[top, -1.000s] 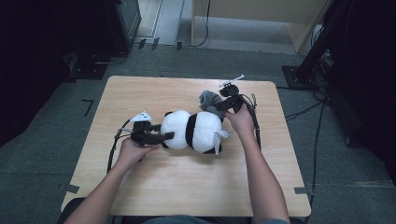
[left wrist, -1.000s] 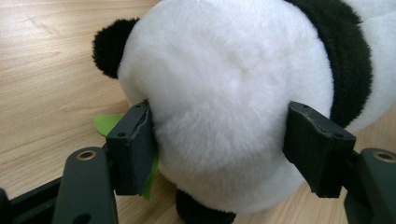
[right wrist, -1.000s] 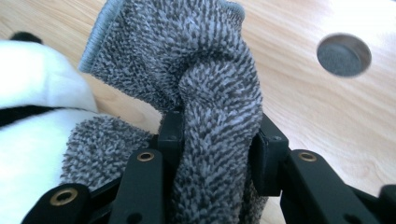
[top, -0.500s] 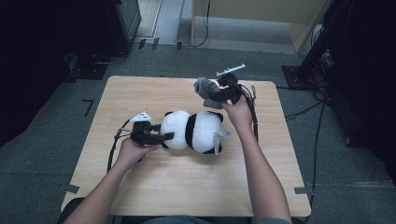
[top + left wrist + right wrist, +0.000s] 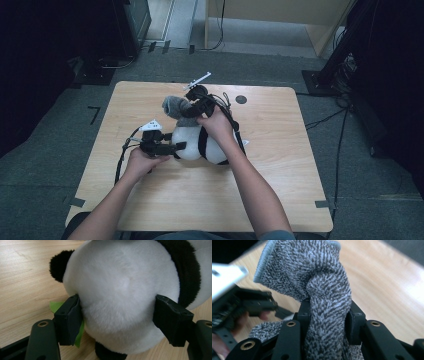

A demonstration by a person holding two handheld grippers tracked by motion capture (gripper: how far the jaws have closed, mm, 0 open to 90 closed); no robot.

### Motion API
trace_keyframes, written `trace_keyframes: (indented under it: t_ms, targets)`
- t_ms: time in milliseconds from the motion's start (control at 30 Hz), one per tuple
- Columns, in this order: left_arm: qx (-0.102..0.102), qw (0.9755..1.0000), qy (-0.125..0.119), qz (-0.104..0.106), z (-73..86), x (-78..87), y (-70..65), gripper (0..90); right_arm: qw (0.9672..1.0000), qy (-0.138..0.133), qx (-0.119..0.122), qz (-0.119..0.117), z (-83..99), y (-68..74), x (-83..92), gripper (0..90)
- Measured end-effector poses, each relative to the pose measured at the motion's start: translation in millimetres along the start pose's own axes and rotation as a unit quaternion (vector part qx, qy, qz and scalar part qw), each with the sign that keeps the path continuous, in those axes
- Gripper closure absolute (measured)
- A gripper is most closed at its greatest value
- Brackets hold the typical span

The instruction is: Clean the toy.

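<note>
A grey knitted sock [image 5: 322,290] hangs bunched between the jaws of the right gripper [image 5: 192,106], which is clamped on it above the far middle of the wooden table [image 5: 280,190]. Just in front lies a toy panda [image 5: 200,145] on its side near the table's centre. The left gripper [image 5: 176,146] grips its white, rounded end, jaws pressed into the plush on both sides. A green leaf [image 5: 55,306] peeks out beneath. No writing can be read anywhere.

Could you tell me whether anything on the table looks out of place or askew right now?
Nothing looks damaged or spilled. The toy panda lies on its side on the table, squeezed by the left tongs, with a green scrap under it. The right tongs hold a bunched grey knit cloth.
</note>
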State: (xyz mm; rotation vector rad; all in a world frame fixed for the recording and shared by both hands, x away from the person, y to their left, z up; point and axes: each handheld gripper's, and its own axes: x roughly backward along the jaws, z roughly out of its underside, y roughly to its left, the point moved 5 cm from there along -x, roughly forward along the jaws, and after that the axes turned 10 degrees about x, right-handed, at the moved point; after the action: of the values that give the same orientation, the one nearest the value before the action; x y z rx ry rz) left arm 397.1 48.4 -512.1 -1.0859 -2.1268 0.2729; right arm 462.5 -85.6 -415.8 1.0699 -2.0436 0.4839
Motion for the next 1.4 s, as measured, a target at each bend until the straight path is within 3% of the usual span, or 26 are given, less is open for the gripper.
trace_keyframes:
  t_ms: [67, 133, 200, 467, 667, 767, 900, 1033, 1167, 1233, 1367, 1400]
  targets:
    - [0.001, 1.0, 0.001, -0.001, 0.3, -0.2, 0.5, 27.2, 0.9998, 0.019, 0.002, 0.002, 7.2, -1.2, -8.2, 64.1]
    - [0.003, 1.0, 0.0, -0.003, 0.1, -0.7, 0.9, 27.1, 0.9997, 0.021, -0.008, -0.001, 13.4, -5.4, -10.5, 63.7]
    - [0.002, 1.0, -0.002, -0.006, -0.4, -1.4, 0.4, 27.2, 0.9996, 0.018, -0.023, -0.004, 17.5, -11.6, -7.9, 63.5]
    - [0.009, 0.9999, 0.002, -0.005, -0.7, -2.7, 0.2, 27.8, 0.9977, 0.042, -0.044, 0.029, 40.7, -39.9, 8.1, 64.7]
    - [0.014, 0.9998, 0.01, -0.004, 0.6, -4.4, 0.1, 30.3, 0.9957, 0.02, -0.088, 0.022, 59.8, -60.6, 16.4, 64.0]
    - [0.004, 0.9998, 0.018, -0.006, 2.6, -6.3, 0.0, 31.7, 0.9938, 0.014, -0.108, 0.024, 68.0, -69.6, 19.6, 64.0]
    - [-0.024, 0.9989, 0.038, -0.015, 8.0, -16.2, -0.6, 33.5, 0.9925, 0.02, -0.112, 0.044, 78.5, -77.7, 24.4, 65.6]
    - [0.002, 0.9994, 0.033, 0.005, 4.3, -18.1, -0.3, 36.2, 0.9918, 0.003, -0.122, 0.038, 84.6, -80.6, 24.8, 66.8]
    - [-0.01, 0.9993, 0.035, 0.004, 2.6, -15.2, -0.8, 36.7, 0.9926, 0.001, -0.116, 0.036, 83.9, -79.5, 22.5, 67.1]
    - [-0.009, 0.9996, 0.022, 0.013, -2.1, -9.9, -1.4, 37.1, 0.9938, 0.004, -0.104, 0.039, 81.8, -77.2, 22.2, 67.0]
    - [0.018, 0.9985, -0.026, 0.044, -15.1, 2.8, 1.3, 36.7, 0.9959, 0.001, -0.087, 0.026, 76.7, -71.9, 20.0, 67.0]
    - [0.019, 0.9983, -0.025, 0.049, -16.3, 3.4, 2.3, 36.2, 0.9966, 0.001, -0.079, 0.024, 75.1, -70.2, 18.5, 66.9]
